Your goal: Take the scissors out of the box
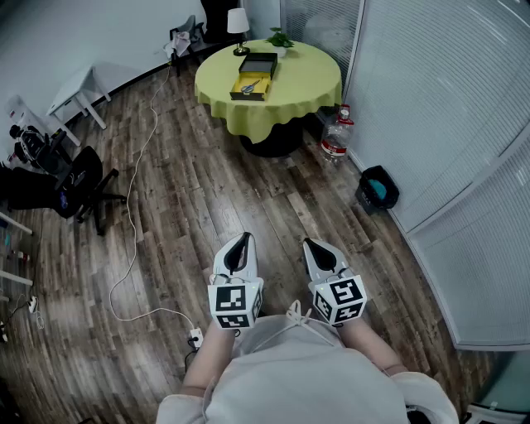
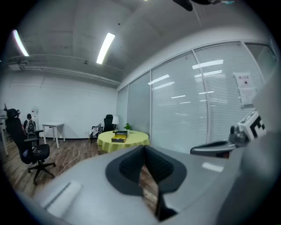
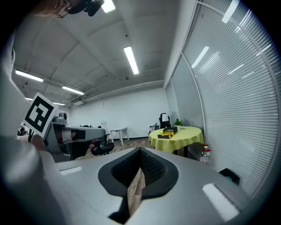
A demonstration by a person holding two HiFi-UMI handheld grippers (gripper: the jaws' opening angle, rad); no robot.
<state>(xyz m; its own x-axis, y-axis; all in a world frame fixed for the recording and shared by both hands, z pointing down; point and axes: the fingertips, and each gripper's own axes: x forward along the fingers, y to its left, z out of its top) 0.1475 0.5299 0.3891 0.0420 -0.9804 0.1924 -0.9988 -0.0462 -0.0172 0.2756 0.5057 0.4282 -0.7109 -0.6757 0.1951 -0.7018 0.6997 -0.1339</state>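
Observation:
A black box [image 1: 248, 85] with a yellow lining lies open on the round yellow-clothed table [image 1: 306, 79] far ahead, with the scissors [image 1: 252, 84] in it and a black lid [image 1: 259, 63] behind it. My left gripper [image 1: 241, 241] and right gripper [image 1: 313, 246] are held side by side close to my body, well short of the table, both shut and empty. In the left gripper view the box [image 2: 119, 139] is small on the distant table [image 2: 125, 141] beyond the shut gripper [image 2: 144, 147]. The right gripper view shows the box [image 3: 166, 134] beyond its shut gripper [image 3: 140, 150].
Wooden floor lies between me and the table. A lamp [image 1: 238, 25] and a small plant [image 1: 280, 38] stand on the table. A water bottle [image 1: 334, 137] and a black bin [image 1: 378, 189] sit by the blinds at right. An office chair [image 1: 79, 186] and a white cable [image 1: 137, 215] are at left.

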